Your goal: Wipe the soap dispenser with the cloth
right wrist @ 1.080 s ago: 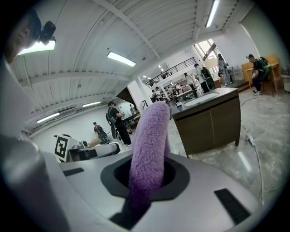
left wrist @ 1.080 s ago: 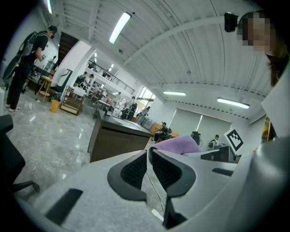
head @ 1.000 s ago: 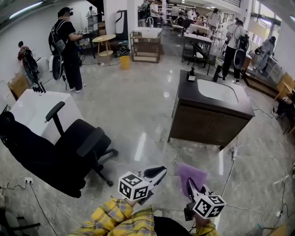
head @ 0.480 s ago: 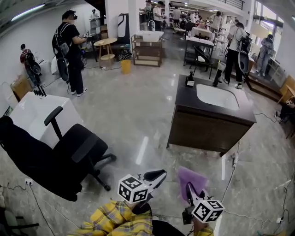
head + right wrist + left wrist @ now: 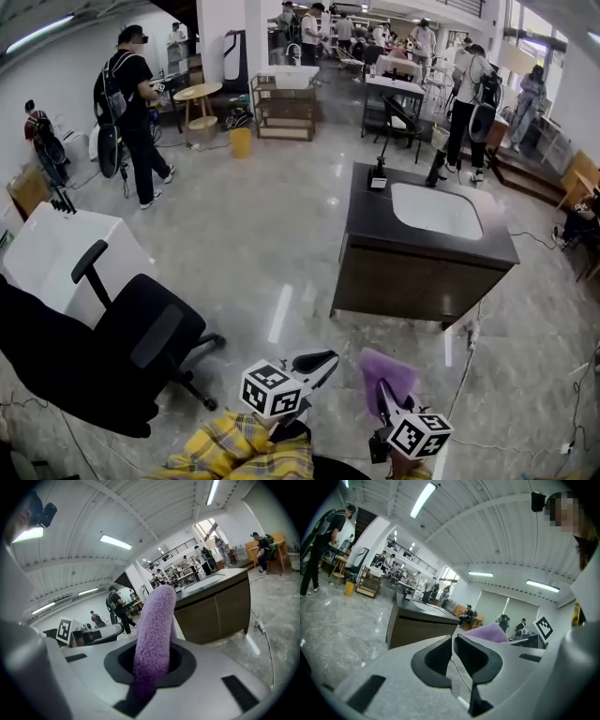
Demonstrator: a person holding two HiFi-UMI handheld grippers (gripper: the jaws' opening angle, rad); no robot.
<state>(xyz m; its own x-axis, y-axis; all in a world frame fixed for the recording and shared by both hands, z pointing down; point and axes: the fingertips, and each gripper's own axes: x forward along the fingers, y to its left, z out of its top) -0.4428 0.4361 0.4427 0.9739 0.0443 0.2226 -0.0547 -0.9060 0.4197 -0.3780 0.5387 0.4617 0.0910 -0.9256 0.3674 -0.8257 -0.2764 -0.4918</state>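
Approach step, seemingly: carrying purple cloth (image 5: 386,367) clamped in right gripper (image 5: 383,392) fingers, left gripper (image 5: 324,360) fingers shut on nothing. Next: closing on soap dispenser (image 5: 378,176), likely at tabletop's (image 5: 370,225) far left corner.

can't really read the soap dispenser (image 5: 378,178) on the far counter (image 5: 367,217), way too tiny | lose the lower end of the cloth (image 5: 154,620) inside the right gripper (image 5: 151,663) | only get part of the office chair (image 5: 141,337), chopped at the left edge | ditto plaid sleeve (image 5: 234,450), bottom edge
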